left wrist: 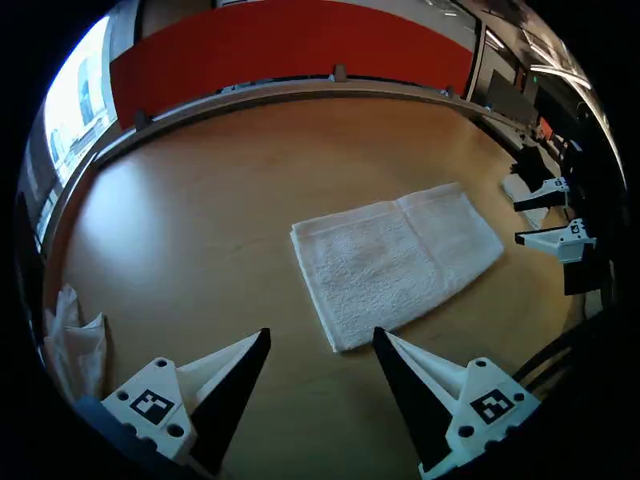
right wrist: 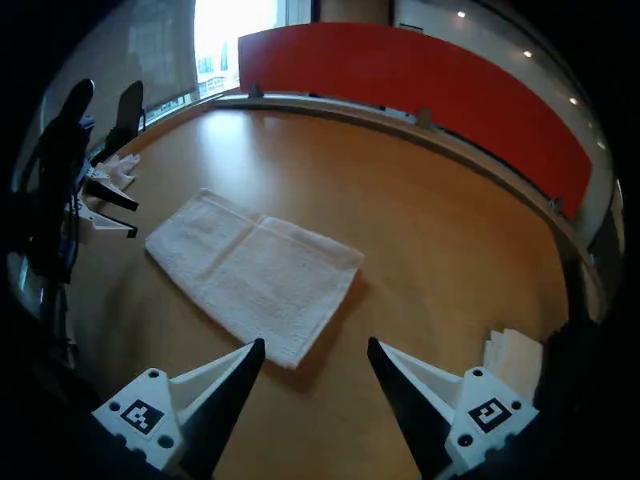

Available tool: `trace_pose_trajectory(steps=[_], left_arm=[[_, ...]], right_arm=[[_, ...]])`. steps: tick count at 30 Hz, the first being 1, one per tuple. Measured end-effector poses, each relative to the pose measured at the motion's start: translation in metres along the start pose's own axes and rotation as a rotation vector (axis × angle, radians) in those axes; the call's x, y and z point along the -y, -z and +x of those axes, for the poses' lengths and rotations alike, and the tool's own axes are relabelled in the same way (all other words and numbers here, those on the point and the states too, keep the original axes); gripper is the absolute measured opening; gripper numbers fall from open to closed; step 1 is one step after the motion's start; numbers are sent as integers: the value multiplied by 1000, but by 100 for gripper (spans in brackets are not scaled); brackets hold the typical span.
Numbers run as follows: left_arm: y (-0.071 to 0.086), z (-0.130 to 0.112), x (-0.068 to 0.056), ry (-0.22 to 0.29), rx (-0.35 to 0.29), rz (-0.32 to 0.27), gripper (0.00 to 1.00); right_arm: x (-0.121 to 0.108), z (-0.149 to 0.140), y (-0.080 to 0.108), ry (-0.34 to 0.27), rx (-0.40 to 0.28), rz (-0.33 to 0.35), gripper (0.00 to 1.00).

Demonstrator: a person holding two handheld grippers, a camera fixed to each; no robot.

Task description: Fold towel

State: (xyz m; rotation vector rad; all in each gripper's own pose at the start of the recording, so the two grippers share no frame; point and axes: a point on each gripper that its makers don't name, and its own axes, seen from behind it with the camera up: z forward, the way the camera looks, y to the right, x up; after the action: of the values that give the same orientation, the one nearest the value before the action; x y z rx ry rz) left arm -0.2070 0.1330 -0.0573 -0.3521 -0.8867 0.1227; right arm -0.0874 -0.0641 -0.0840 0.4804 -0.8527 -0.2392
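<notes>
A white towel (left wrist: 396,256) lies folded flat on the wooden table (left wrist: 208,224), a crease line running across it. My left gripper (left wrist: 322,340) hovers open just short of the towel's near corner, nothing between its fingers. In the right gripper view the same towel (right wrist: 252,272) lies ahead, and my right gripper (right wrist: 314,348) stands open above its near edge, holding nothing. The right gripper (left wrist: 544,220) appears at the far right in the left gripper view, beyond the towel. The left gripper (right wrist: 112,212) shows at the left edge in the right gripper view.
A red divider panel (left wrist: 296,40) runs along the table's far edge. Crumpled white cloth (left wrist: 72,344) lies at the left in the left gripper view. A stack of folded white cloth (right wrist: 512,356) sits at the right in the right gripper view. Bright windows (right wrist: 232,40) stand behind.
</notes>
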Motion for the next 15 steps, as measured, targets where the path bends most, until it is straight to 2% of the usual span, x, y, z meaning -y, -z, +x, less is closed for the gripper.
trace_pose_trajectory(steps=[8, 15], left_arm=[[12, -6, 5, 36, -25, 37, 95], [29, -16, 12, 91, -50, 80, 95]], right_arm=[[0, 1, -1, 38, 4, 19, 100], [0, 3, -3, 76, 9, 41, 99]])
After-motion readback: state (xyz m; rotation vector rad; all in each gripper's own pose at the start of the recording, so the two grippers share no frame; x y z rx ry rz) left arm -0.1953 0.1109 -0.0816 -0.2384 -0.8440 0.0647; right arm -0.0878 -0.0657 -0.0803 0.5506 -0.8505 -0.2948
